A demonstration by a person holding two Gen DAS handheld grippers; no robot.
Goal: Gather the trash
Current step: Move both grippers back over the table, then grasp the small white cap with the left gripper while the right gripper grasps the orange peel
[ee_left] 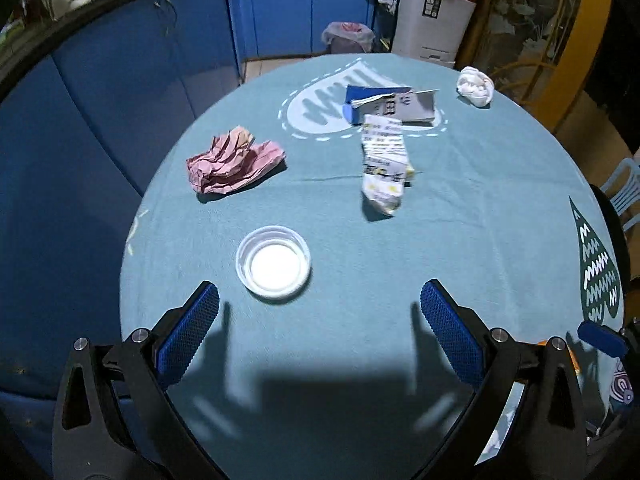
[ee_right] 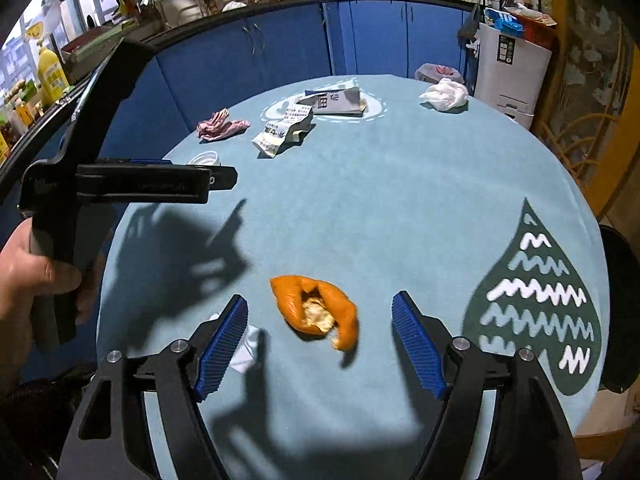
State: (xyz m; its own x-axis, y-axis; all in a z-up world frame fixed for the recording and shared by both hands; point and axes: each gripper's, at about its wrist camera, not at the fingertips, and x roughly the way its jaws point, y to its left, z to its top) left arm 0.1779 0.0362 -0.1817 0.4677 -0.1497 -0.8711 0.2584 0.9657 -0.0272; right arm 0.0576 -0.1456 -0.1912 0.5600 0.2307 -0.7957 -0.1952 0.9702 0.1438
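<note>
We find nothing collected yet: our left gripper (ee_left: pixel 320 300) gapes empty by the cup (ee_left: pixel 273 263) near the table's (ee_left: pixel 480 208) left edge; our right gripper (ee_right: pixel 320 312), spread, straddles the peel (ee_right: pixel 316 310) untouched; paper (ee_left: pixel 234 160), wrappers (ee_left: pixel 384 160), tissue (ee_left: pixel 475 86) remain across the far half.

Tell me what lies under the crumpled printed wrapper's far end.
The printed wrapper overlaps a flattened grey carton with a blue piece beside it, all on the teal tablecloth. Whatever lies beneath the carton or the wrapper's middle is covered.
</note>
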